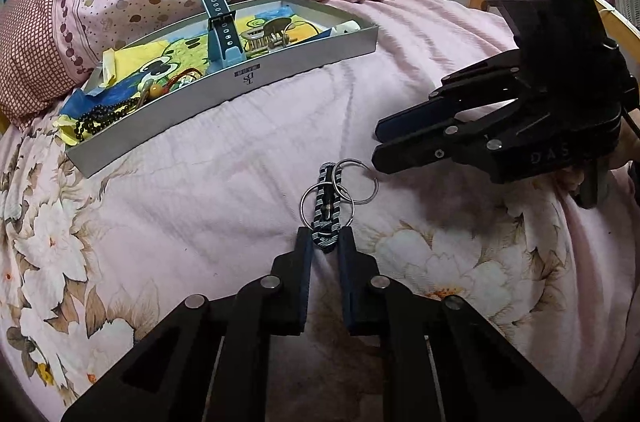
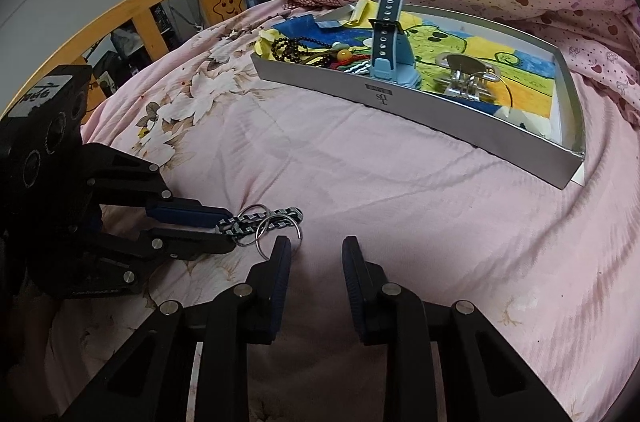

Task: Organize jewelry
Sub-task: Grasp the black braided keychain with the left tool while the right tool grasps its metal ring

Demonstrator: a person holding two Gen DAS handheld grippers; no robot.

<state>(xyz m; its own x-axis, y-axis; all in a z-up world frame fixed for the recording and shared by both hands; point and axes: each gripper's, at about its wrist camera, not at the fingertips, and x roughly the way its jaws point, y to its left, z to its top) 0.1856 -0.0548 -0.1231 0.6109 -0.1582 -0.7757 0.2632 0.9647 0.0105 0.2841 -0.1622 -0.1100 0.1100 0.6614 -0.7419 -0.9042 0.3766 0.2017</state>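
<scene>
Near the grey tray (image 1: 224, 84), on the bed, the left claw (image 1: 325, 242) grips the braided keychain (image 1: 326, 208) while the right claw (image 2: 316, 254) gapes empty beside it.

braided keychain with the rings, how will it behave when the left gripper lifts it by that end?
The braided keychain is woven cord, so it will probably droop from the left gripper. Its loose metal rings will likely swing and slide. It looks light; the soft blanket shouldn't snag it much.
</scene>
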